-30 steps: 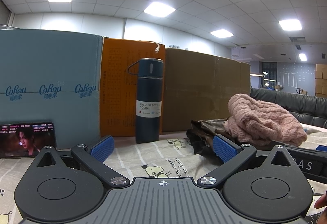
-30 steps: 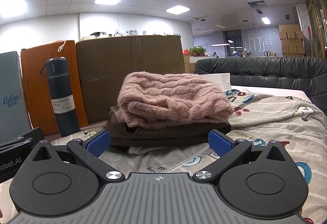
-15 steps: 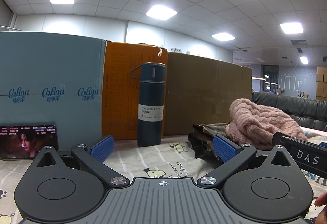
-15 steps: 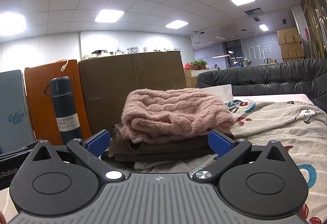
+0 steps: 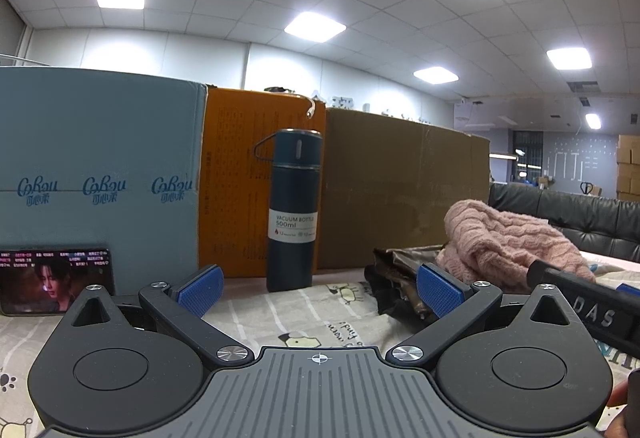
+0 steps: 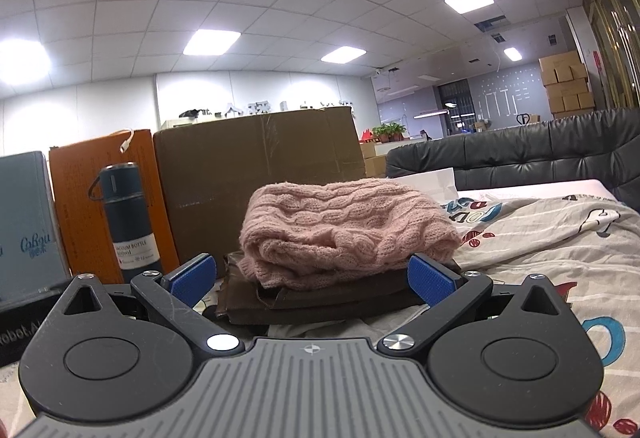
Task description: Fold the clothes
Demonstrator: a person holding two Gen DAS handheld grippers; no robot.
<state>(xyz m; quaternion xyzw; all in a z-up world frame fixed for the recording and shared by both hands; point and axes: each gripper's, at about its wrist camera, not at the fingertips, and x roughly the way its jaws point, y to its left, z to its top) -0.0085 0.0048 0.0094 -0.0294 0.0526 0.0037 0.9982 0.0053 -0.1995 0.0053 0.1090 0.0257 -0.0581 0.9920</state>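
Observation:
A folded pink knit sweater (image 6: 344, 226) lies on top of a folded dark brown garment (image 6: 320, 302) on a printed bedsheet (image 6: 560, 238). My right gripper (image 6: 312, 278) is open and empty, low over the sheet, with the stack just beyond its fingertips. In the left wrist view the sweater (image 5: 508, 242) and the brown garment (image 5: 400, 278) sit to the right. My left gripper (image 5: 320, 288) is open and empty, facing a dark blue vacuum bottle (image 5: 294, 210). The right gripper's body shows at the right edge of the left wrist view (image 5: 588, 314).
Behind the sheet stand a blue box (image 5: 96, 166), an orange box (image 5: 240, 182) and a brown carton (image 5: 400, 186). A phone (image 5: 56, 280) showing video leans on the blue box. A black sofa (image 6: 520, 162) runs behind on the right.
Both grippers have tilted upward a little, so the bottle, boxes and clothes stack sit lower in both views. The right gripper has come closer to the stack. Both grippers stay open.

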